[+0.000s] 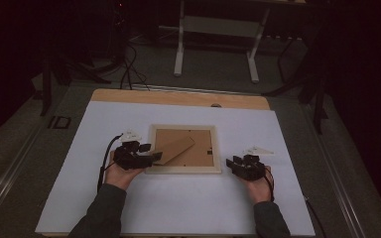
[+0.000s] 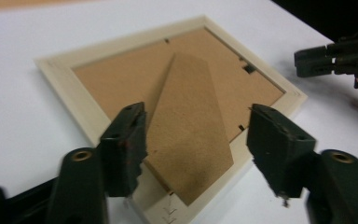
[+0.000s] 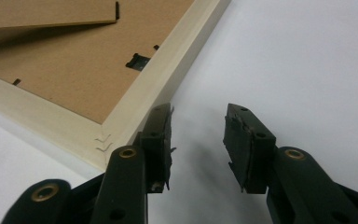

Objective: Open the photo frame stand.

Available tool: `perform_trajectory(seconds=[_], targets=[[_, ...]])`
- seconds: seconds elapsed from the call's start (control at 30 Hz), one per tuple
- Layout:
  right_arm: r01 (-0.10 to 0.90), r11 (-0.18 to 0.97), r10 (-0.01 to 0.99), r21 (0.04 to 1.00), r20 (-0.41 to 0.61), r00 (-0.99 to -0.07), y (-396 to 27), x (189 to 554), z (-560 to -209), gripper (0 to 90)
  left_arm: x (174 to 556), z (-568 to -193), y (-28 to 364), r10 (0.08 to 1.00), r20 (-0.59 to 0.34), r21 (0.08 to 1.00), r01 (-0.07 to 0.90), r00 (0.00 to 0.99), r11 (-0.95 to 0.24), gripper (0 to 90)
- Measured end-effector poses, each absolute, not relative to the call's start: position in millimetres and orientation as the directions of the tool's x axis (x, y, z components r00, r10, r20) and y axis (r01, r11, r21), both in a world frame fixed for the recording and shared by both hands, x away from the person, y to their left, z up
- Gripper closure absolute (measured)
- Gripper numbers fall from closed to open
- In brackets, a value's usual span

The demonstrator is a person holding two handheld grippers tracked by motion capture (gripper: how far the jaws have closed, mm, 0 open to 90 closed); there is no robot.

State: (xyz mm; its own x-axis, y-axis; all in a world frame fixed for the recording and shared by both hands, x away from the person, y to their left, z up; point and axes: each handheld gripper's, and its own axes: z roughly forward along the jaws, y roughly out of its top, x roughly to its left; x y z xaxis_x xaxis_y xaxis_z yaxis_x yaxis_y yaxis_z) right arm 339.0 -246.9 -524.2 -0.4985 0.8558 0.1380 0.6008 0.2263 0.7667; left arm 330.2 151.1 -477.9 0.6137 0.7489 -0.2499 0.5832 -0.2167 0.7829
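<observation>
A pale wooden picture frame (image 1: 183, 170) lies face down on the white sheet, its brown backing board (image 1: 201, 153) up. A cardboard easel stand (image 1: 176, 148) lies slantwise across the backing. My left gripper (image 1: 151, 153) is at the frame's near left corner. In the left gripper view it (image 2: 196, 140) is open, with the stand's wide end (image 2: 191, 140) between the jaws and untouched by the pads. My right gripper (image 1: 233, 162) rests just right of the frame's near right corner. In the right gripper view it (image 3: 198, 135) is open over bare sheet, beside the frame's rim (image 3: 168, 70).
The white sheet (image 1: 178, 208) covers most of a wooden table, whose bare far edge (image 1: 178, 97) shows beyond it. Past the table stand the white legs of a desk (image 1: 179, 49), with cables (image 1: 129, 69) on the floor. The person's forearms enter from the bottom.
</observation>
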Motion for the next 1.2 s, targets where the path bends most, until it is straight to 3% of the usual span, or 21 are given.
perform_trajectory(seconds=[0.5,1.2], targets=[[0.599,0.228,0.851,0.768,0.142,-0.506,-247,338,-524,58.3,368,-489,138,0.750,-0.331,0.716,0.670,0.572,-0.195,34.8],[0.601,0.235,0.849,0.764,0.140,-0.509,-246,339,-525,57.9,383,-509,130,0.719,-0.398,0.649,0.729,0.569,-0.218,24.9]])
